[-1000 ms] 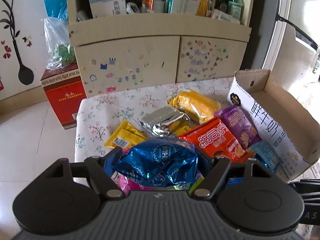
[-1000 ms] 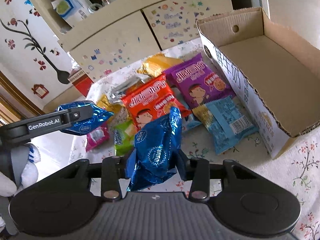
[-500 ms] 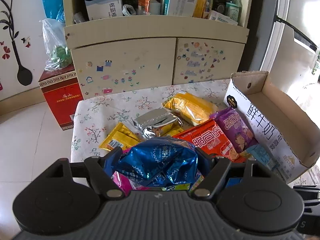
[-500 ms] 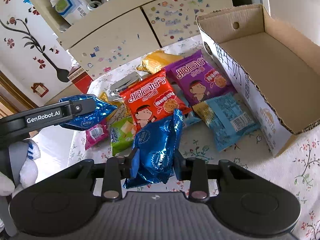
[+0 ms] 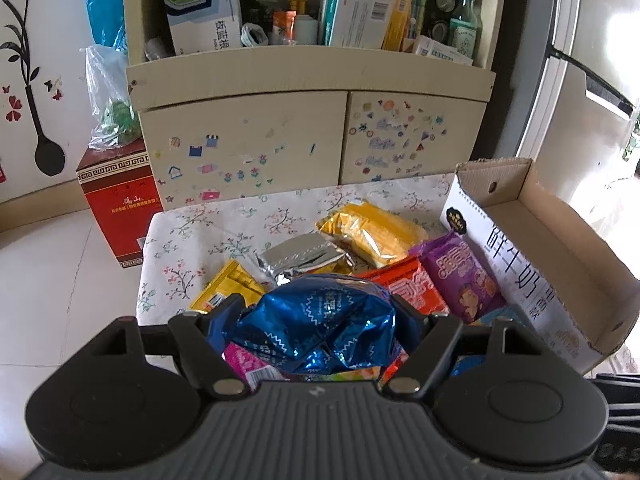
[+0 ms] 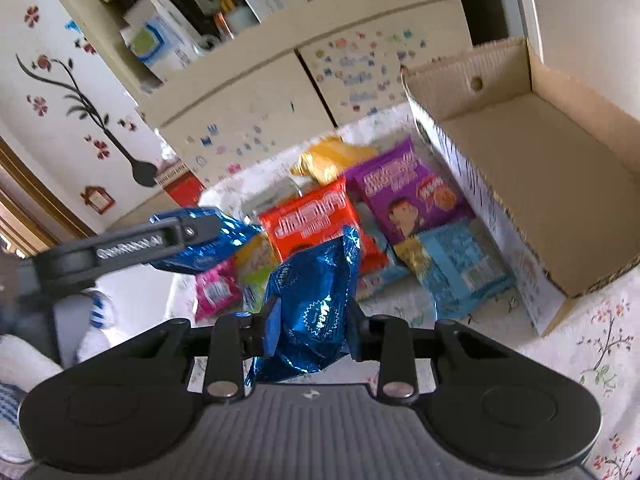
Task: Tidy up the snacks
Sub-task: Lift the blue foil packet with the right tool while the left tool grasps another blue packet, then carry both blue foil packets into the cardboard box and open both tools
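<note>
In the left wrist view, a puffy blue foil packet (image 5: 316,324) is clamped between the jaws of the left gripper (image 5: 316,312) at the lower middle of the frame, above the other snacks on the desk (image 5: 224,224). The foil is crinkled and bulges upward, so the packet is judged light, soft, air-filled and slippery. An open cardboard box (image 5: 560,216) stands at the right of the frame, with nothing seen in it.

In the right wrist view, a second blue packet (image 6: 316,312) is pinched edgewise at the lower centre by the right gripper (image 6: 310,320), whose jaws have just been closing on it. A hold across the packet's body is judged safer than one on the thin sealed edge, though too hard a squeeze could crush what is inside. The cardboard box fills the upper right.
</note>
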Demonstrator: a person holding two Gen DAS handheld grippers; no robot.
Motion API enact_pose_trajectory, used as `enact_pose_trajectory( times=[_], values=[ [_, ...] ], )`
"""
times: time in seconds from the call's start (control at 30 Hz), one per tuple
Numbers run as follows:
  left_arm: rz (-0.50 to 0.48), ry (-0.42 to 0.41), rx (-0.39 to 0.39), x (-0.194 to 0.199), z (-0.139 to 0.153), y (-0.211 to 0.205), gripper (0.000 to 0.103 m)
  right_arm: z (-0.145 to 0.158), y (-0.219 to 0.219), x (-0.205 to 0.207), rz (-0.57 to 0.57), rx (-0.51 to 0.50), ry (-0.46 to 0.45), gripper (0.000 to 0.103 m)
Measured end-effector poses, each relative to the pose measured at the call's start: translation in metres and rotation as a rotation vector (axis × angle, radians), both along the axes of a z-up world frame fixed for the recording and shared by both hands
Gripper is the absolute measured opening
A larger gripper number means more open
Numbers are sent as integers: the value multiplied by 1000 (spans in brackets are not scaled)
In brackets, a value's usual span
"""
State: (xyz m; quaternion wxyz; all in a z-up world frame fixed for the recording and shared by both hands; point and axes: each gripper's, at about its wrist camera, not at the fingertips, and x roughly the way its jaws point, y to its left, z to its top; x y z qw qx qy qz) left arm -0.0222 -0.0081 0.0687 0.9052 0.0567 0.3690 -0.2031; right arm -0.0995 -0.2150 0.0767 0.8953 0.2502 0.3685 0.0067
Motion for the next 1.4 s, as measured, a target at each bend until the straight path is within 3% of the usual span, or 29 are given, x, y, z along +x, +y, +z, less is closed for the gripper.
enact_pose_trajectory(
  times=[0.23,0.5,0.87,1.17,1.4],
  values=[
    [0,-6,-24,1,5,-10,77,20,-17,-7,-58,14,-69,38],
    [-74,-31,-94,-3,12,-35,77,40,-55,-21,-207,-7,-138,38],
    [-221,5,-198,0,10,-85,77,59,-104,-21,-354,-71,-135,38],
    [-376,14,-205,-17,4,-138,77,49,-142,-29,-536,-49,-81,39],
    [-455,14,-196,-29,-2,-174,77,43,-148,-35,-602,-18,-58,39]
  ],
)
